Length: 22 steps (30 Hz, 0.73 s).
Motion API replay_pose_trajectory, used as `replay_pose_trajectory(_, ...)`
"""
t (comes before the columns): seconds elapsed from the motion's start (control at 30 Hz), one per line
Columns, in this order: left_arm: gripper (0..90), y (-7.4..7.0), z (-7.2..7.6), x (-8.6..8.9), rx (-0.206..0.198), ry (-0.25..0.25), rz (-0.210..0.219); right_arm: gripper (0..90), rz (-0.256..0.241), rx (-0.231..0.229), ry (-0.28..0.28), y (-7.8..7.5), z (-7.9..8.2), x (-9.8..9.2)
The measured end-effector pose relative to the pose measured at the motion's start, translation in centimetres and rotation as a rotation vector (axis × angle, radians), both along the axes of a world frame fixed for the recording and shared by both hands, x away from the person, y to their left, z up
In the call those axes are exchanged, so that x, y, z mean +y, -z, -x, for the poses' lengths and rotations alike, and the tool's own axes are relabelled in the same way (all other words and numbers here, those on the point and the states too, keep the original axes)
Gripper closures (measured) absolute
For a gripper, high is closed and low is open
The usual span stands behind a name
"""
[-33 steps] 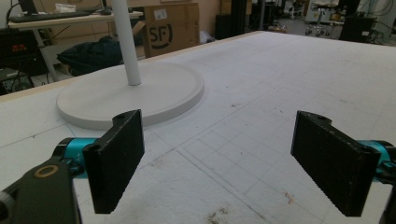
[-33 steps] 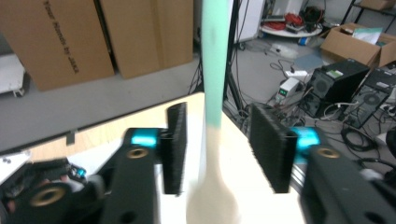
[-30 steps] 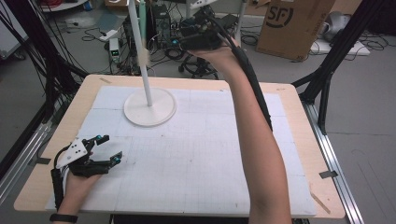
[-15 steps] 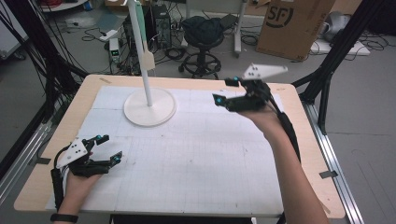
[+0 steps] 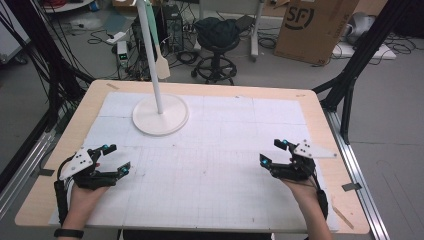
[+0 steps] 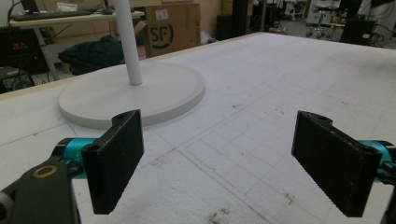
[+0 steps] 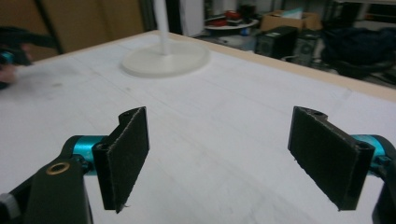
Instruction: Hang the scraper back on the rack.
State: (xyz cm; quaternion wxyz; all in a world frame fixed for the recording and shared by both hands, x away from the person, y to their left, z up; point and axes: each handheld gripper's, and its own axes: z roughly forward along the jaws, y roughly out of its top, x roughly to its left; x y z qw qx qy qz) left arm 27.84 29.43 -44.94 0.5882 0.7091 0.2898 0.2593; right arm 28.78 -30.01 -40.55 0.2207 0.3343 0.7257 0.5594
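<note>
My left hand-held gripper point(image 5: 111, 159) sits low on the surface point(image 5: 210, 150) at about 8 o'clock, near the front left corner, its grey three-cornered plate on top. Its jaws stand wide apart with nothing between them; in the left gripper view they frame only bare gridded white sheet point(image 6: 261, 140), stained here and there with small brown marks. My right hand-held gripper point(image 5: 273, 152) rests at about 4 o'clock, near the front right corner, well apart from the left one. Its jaws are likewise spread wide and hold nothing, with plain white sheet between them in the right gripper view.

A white stand with a round base point(image 5: 160, 114) and a thin upright pole point(image 5: 150, 55) stands at about 11 o'clock on the surface, well apart from both hand-held grippers. In the left gripper view the round base lies ahead of the left jaw, toward 11 o'clock. In the right gripper view it sits farther off at 12 o'clock.

Beyond the far edge, on the floor, stand a black stool point(image 5: 217, 37) and a cardboard box point(image 5: 312, 27) at about 1 o'clock.
</note>
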Motion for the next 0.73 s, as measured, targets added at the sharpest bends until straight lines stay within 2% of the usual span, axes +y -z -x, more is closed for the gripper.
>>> replay_pose_trajectory(0.07, 17.3, 0.0, 0.0, 0.0, 0.0, 0.0, -0.001, 19.2, -0.006, -0.007, 0.029, 1.3, 0.7, -0.6)
replay_pose_trajectory(0.13, 17.3, 0.0, 0.0, 0.0, 0.0, -0.006, -0.001, 20.1, 0.01, -0.026, 0.055, 2.4, 1.3, -1.0)
replay_pose_trajectory(0.27, 17.4, 0.0, 0.1, -0.1, -0.003, -0.011, -0.01, 21.1, 0.017, -0.058, 0.094, 3.7, 2.3, -1.8)
replay_pose_trajectory(0.37, 17.4, 0.0, 0.1, -0.1, -0.003, -0.012, -0.009, 21.0, 0.001, -0.058, 0.093, 4.1, 2.6, -2.3)
replay_pose_trajectory(0.47, 17.3, 0.0, 0.1, -0.2, -0.01, -0.011, -0.01, 20.8, -0.024, -0.083, 0.088, 4.2, 2.8, -2.6)
replay_pose_trajectory(0.73, 17.0, 0.0, 0.2, -0.1, -0.015, -0.013, -0.009, 20.7, -0.033, -0.076, 0.072, 4.3, 2.8, -2.7)
